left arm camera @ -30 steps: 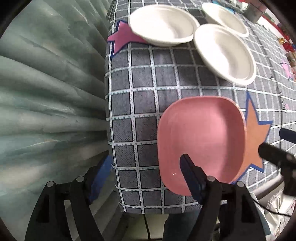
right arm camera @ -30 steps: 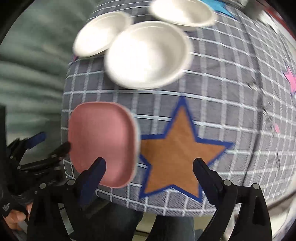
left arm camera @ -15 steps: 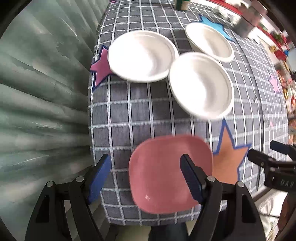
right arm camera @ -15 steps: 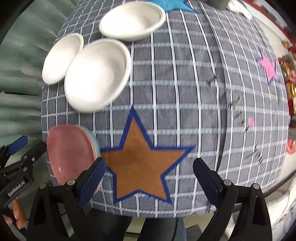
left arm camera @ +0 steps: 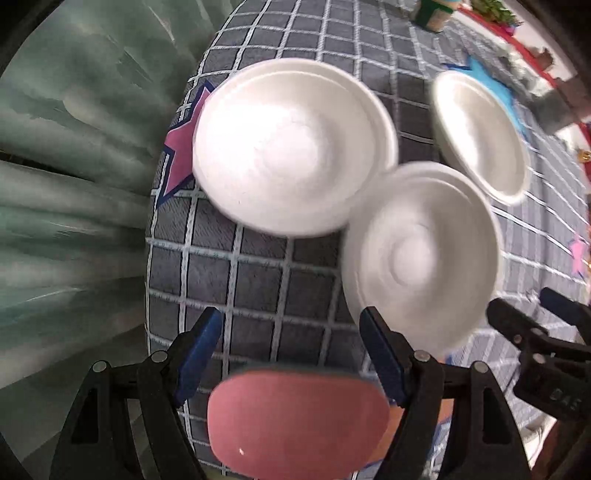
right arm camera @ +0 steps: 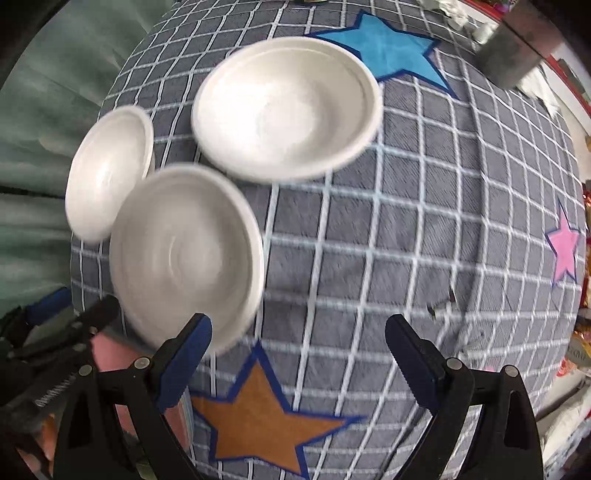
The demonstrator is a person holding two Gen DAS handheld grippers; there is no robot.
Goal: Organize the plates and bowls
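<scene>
Three white round dishes lie on the grey checked tablecloth: a far-left one over a magenta star, a middle one and a far-right one. The right wrist view shows them too: left, middle, far. A pink square plate lies at the near table edge, below my open, empty left gripper. My right gripper is open and empty, its left finger just in front of the middle dish, above an orange star.
A green pleated curtain hangs left of the table. A grey metal container and a blue star patch sit at the far right. A green-labelled jar stands at the far edge. A pink star marks the right side.
Both grippers have moved forward over the table. The pink plate has slid to the bottom of the left wrist view, and the white dishes now look much closer in both views.
</scene>
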